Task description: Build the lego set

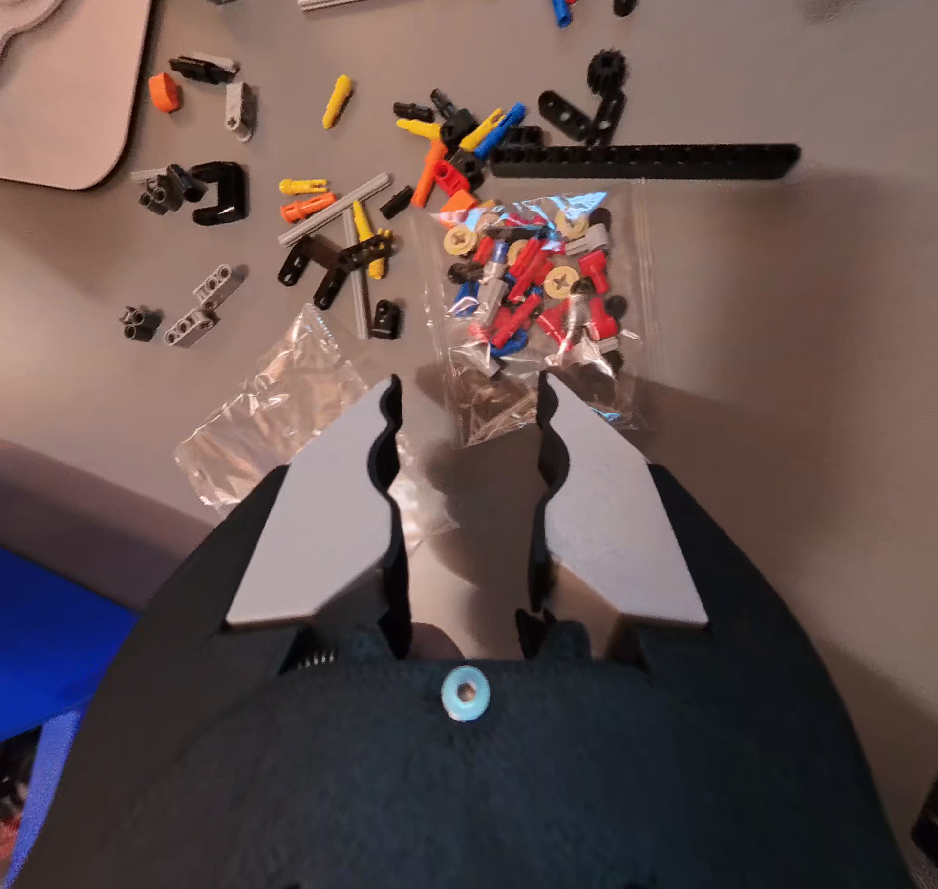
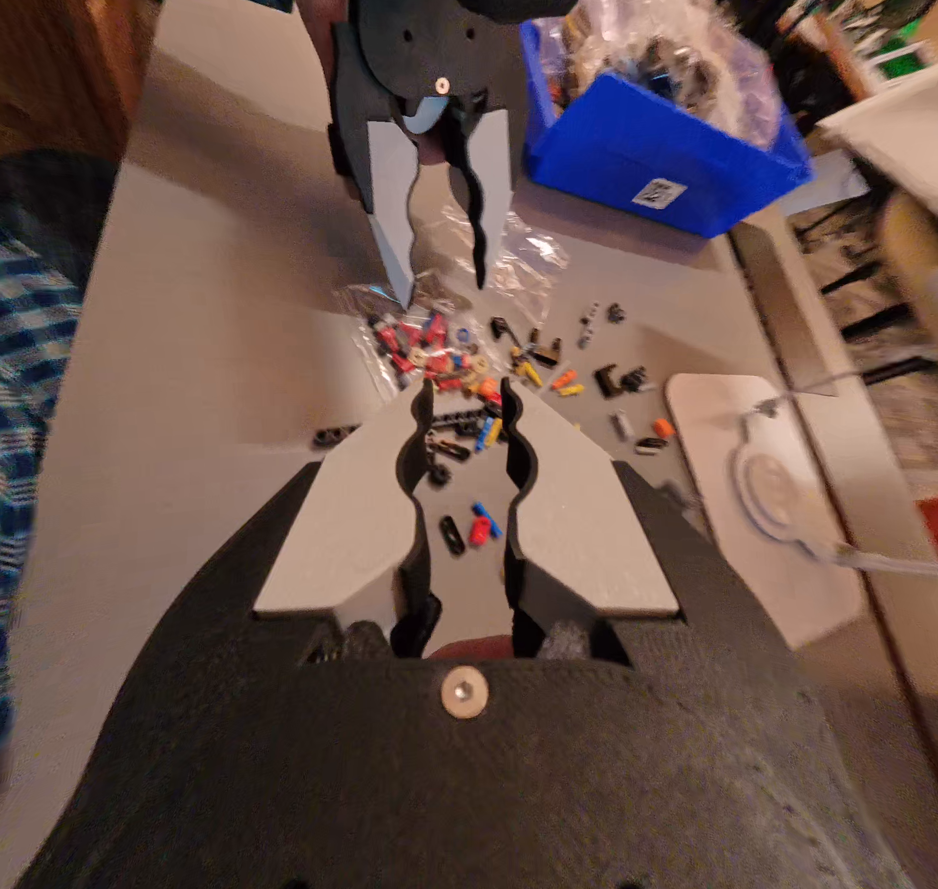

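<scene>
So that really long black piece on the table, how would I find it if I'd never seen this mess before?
Start at the clear bag of parts lying just ahead of the left gripper. Just beyond the bag, past its far edge, lies the long black beam, flat on the grey table. It is far longer than any loose piece nearby, straight, with a row of holes along its length.

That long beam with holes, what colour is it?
Black; the long beam shows best in the left wrist view.

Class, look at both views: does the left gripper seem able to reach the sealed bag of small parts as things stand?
Probably yes. The left gripper is open and empty, and the bag of small parts lies flat just beyond its fingers, with nothing between them. The right gripper is well clear.
</scene>
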The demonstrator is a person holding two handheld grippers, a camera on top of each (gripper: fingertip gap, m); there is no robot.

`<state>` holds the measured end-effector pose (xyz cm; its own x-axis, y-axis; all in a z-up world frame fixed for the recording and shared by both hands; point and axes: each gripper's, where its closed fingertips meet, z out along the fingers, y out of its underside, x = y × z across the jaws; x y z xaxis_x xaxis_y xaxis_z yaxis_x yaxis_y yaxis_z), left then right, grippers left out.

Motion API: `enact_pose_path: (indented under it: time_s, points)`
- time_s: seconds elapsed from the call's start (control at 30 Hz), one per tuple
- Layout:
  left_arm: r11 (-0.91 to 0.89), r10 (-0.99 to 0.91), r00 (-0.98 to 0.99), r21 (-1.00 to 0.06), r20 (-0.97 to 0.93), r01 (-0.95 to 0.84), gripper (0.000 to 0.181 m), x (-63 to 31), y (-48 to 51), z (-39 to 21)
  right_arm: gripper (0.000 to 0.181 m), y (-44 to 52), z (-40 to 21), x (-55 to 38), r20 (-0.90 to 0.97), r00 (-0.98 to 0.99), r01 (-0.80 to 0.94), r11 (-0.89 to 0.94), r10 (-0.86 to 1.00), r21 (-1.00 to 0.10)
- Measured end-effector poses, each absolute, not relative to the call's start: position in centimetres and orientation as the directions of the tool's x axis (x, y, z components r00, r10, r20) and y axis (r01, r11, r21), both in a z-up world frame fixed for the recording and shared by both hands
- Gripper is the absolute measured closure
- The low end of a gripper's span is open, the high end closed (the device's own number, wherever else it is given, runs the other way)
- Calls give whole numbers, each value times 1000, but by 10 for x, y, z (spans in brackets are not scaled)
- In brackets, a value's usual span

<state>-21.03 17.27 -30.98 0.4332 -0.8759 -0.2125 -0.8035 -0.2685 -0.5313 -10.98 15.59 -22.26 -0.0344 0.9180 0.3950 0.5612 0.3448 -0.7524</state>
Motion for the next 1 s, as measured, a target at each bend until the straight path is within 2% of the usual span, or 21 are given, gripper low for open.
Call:
enact_pose_path:
  time_s: [0.03,0.1,0.23,0.37,0.43,0.5,0.63,0.7,0.77,0.87,0.93,1.0]
  points:
    - [-266,-883,426,-536,-198,-801,137,-206,168,-311,155,152,-230,-117,352,-57,575,319,934,-753]
    - [-280,-881,436,-542,-182,-792,146,-201,163,-312,150,150,-245,-130,288,-84,607,278,954,-744]
    - [-295,-864,465,-553,-195,-779,176,-198,162,-314,148,157,-264,-154,230,-95,660,234,969,-714]
    - [-177,-839,408,-527,-361,-831,181,-195,161,-313,147,173,-261,-175,61,-31,623,67,998,-779]
    - [-89,-791,340,-454,-509,-886,181,-198,163,-310,149,176,-267,-178,-22,-41,645,10,999,-764]
    - [-6,-747,295,-437,-596,-899,181,-192,162,-304,148,175,-273,-182,-76,-63,664,-15,995,-748]
    - [93,-639,204,-338,-742,-936,181,-190,165,-295,141,181,-286,-186,-109,-46,715,-44,993,-697]
    - [132,-573,160,-284,-804,-950,181,-192,168,-288,137,183,-283,-189,-130,-30,702,-72,991,-709]
    - [171,-515,133,-253,-847,-952,181,-189,168,-283,154,175,-284,-185,-202,-59,728,-96,978,-678]
    - [190,-428,127,-226,-895,-955,181,-190,173,-275,179,173,-276,-185,-185,-88,697,-72,979,-713]
    - [180,-443,175,-279,-879,-943,181,-190,173,-271,181,173,-273,-185,-151,-84,675,-55,985,-736]
    - [169,-457,273,-384,-847,-908,166,-192,173,-261,181,179,-269,-183,-100,-58,647,-39,993,-762]
